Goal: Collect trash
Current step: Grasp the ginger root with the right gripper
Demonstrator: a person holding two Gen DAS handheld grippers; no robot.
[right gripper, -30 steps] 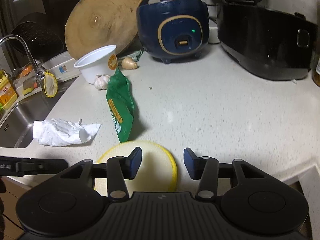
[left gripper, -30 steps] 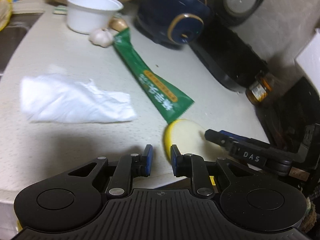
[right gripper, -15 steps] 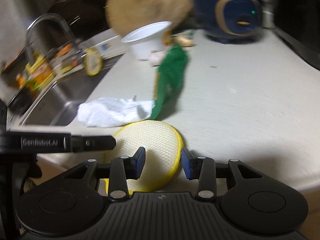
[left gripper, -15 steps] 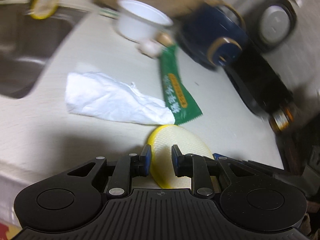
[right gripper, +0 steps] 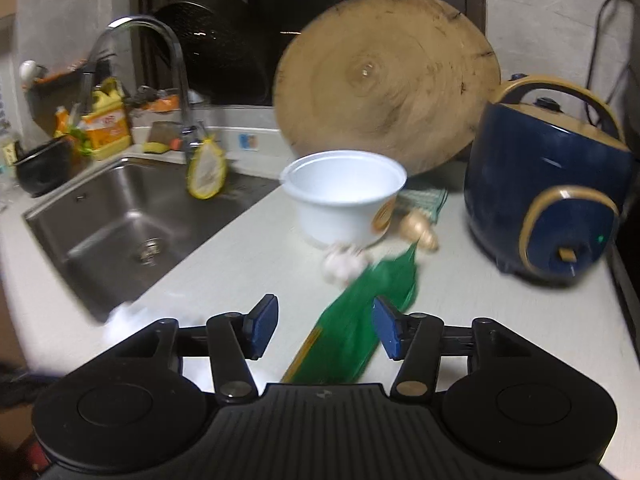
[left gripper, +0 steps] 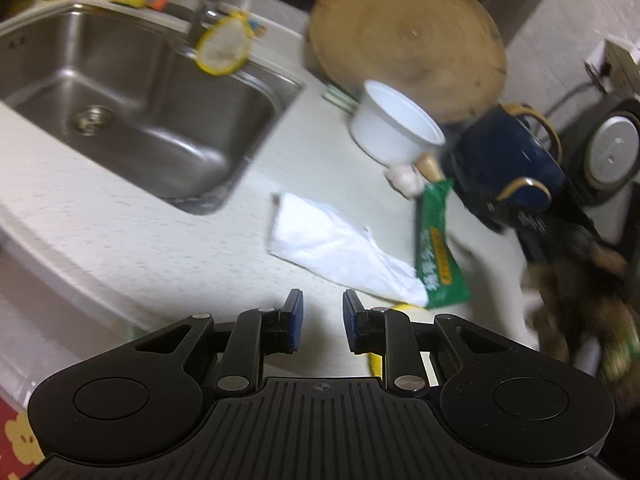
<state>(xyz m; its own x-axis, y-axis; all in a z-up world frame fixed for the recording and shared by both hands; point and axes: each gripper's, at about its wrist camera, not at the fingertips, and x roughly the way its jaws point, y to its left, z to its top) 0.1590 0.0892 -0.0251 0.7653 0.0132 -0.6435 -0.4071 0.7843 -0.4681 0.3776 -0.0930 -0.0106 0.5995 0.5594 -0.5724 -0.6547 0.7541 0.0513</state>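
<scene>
Right now both pairs of my tongs hang empty over the pale surface (left gripper: 120, 240). My left tongs (left gripper: 322, 322) stand narrow, a slim gap between the blue pads, with only bare surface seen through it. My right tongs (right gripper: 324, 328) are opening, pads apart and pressing on nothing.

I take the white cup (right gripper: 344, 204) as my landmark. It stands upright in front of the round wooden board (right gripper: 388, 92), which leans at the back. The garlic bulb (right gripper: 342, 266) sits just beside the cup's base on the near side, with a tan knob, perhaps ginger (right gripper: 420, 232), next to it. From the garlic, the green wrapper (right gripper: 360, 328) runs toward me; in the right view its near end passes between the open pads of my right tongs, lying flat on the surface. The crumpled white tissue (left gripper: 340, 248) lies nearer than the cup, touching the wrapper's near end in the left view. A yellow-rimmed pad (left gripper: 404, 308) peeks out just under that corner, mostly hidden behind my left tongs. The sink (left gripper: 132, 112) lies left of the cup, the dark blue cooker (right gripper: 548, 196) right of it. Both views are blurred.
</scene>
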